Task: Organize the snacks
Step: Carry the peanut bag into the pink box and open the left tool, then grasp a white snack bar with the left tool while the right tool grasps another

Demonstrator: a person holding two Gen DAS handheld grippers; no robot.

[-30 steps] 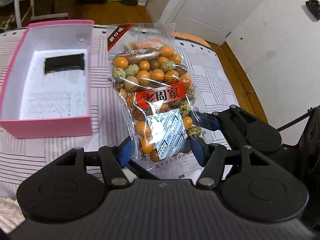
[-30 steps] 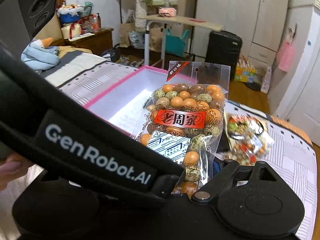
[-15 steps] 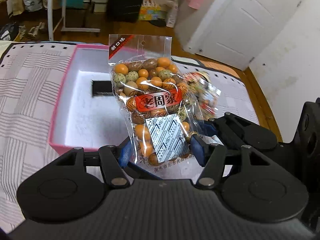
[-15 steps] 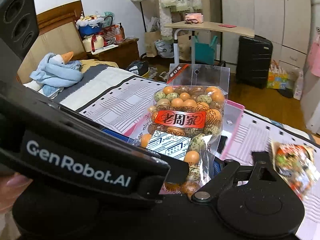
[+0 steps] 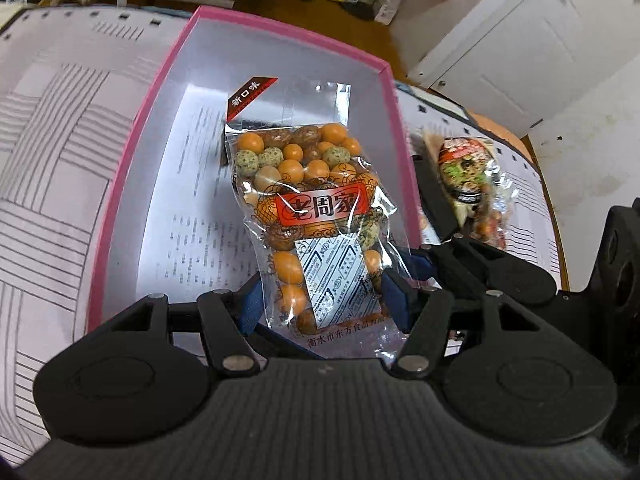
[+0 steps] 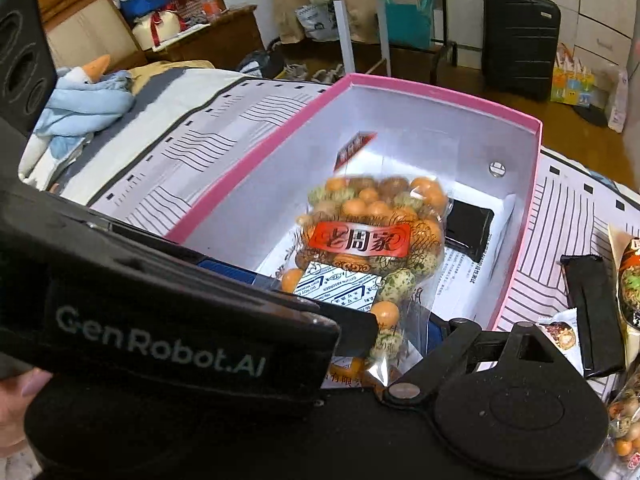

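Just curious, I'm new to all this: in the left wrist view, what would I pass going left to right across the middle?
Striped bedcover → pink box → bag of coated peanuts → second snack bag.

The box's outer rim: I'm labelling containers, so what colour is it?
Pink, with a white inside; the box shows best in the right wrist view.

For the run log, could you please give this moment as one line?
left gripper shut on nut bag | bag over pink box | not yet released
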